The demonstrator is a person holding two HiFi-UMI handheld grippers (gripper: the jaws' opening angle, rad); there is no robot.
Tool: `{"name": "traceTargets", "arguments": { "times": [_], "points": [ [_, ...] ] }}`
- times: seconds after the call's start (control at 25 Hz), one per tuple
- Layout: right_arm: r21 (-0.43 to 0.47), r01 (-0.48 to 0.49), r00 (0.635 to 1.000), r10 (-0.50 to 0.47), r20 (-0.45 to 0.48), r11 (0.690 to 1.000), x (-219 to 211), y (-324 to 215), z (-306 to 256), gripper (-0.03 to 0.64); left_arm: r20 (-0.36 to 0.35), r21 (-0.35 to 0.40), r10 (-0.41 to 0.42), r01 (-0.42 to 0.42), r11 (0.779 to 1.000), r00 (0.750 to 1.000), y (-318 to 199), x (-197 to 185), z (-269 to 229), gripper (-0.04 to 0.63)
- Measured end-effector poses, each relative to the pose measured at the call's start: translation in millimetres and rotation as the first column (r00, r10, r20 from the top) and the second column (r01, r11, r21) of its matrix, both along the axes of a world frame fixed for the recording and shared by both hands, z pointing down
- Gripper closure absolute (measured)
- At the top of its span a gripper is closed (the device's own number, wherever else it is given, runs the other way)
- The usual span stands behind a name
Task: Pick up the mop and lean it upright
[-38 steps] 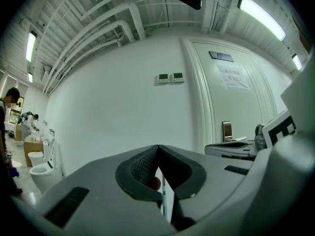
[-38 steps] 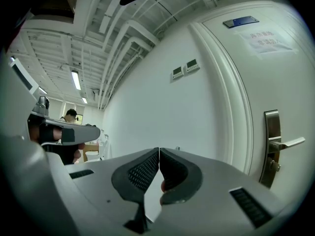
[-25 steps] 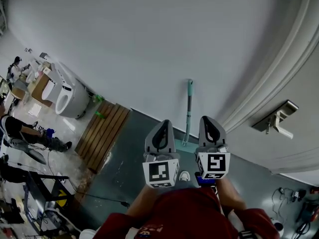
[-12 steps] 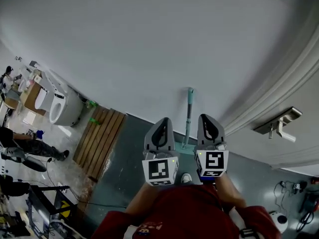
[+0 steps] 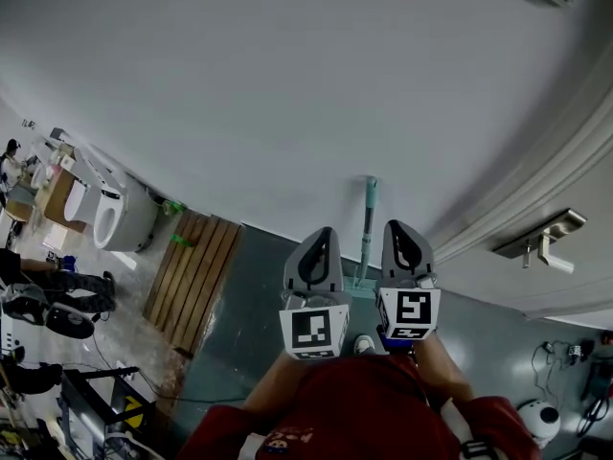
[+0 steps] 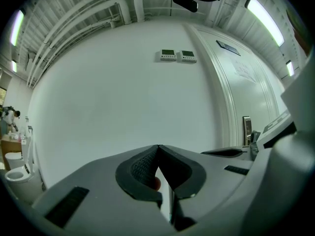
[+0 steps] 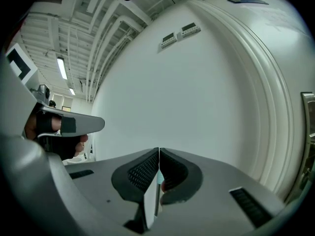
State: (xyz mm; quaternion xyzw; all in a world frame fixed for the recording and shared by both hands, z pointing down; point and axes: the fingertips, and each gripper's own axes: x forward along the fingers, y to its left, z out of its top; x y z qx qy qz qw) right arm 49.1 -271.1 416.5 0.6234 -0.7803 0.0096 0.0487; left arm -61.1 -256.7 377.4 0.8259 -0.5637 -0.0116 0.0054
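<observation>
Two white toilets [image 5: 107, 214] have slid toward the head view's left edge, and the one teal-handled mop [image 5: 368, 228] sits lower in that view than a second ago. It leans upright against the white wall [image 5: 287, 84], showing between the left tool [image 5: 323, 233] and the right tool [image 5: 401, 225]. Each tool's jaws are pressed together on nothing. One slatted wooden platform [image 5: 192, 276] lies left of the mop, and one door handle [image 5: 541, 242] is at the right.

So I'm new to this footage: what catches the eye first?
The left tool and right tool sit side by side at bottom centre, both shut and empty. Between them a teal mop stands upright against the white wall. At far left, a white toilet sits beside a wooden slatted board on the floor.
</observation>
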Motion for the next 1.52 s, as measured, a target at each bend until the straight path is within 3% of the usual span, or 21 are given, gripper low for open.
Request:
{"name": "traceTargets", "arguments": {
  "times": [0.4,0.44,0.52,0.8,1.28,1.52],
  "points": [
    [-0.038,-0.007,1.0,0.006,-0.021,0.999,-12,-21,33,0.595,-0.015,-0.005,-0.026,0.026,1.0,1.0,-1,-14,1,0.581],
    [-0.049,-0.007,1.0,0.005,-0.024,0.999,-14,-25,36,0.587,-0.013,-0.007,-0.028,0.028,1.0,1.0,-1,-16,2,0.581],
    [-0.082,-0.001,1.0,-0.001,-0.031,0.997,-17,-34,47,0.511,-0.011,-0.007,-0.032,0.032,0.999,0.999,-2,-18,2,0.581],
    [-0.141,-0.028,0.998,0.021,-0.051,0.99,-17,-68,77,0.453,0.0,-0.01,-0.049,0.049,0.999,0.999,-1,-22,7,0.581],
    [-0.194,-0.084,0.995,0.072,-0.065,0.977,-15,-105,101,0.455,0.002,-0.019,-0.072,0.072,0.997,0.997,-2,-31,10,0.581],
    [-0.2,-0.09,0.994,0.076,-0.078,0.976,-17,-106,102,0.503,0.007,-0.012,-0.069,0.069,0.998,0.998,-2,-31,8,0.581]
  ]
}}
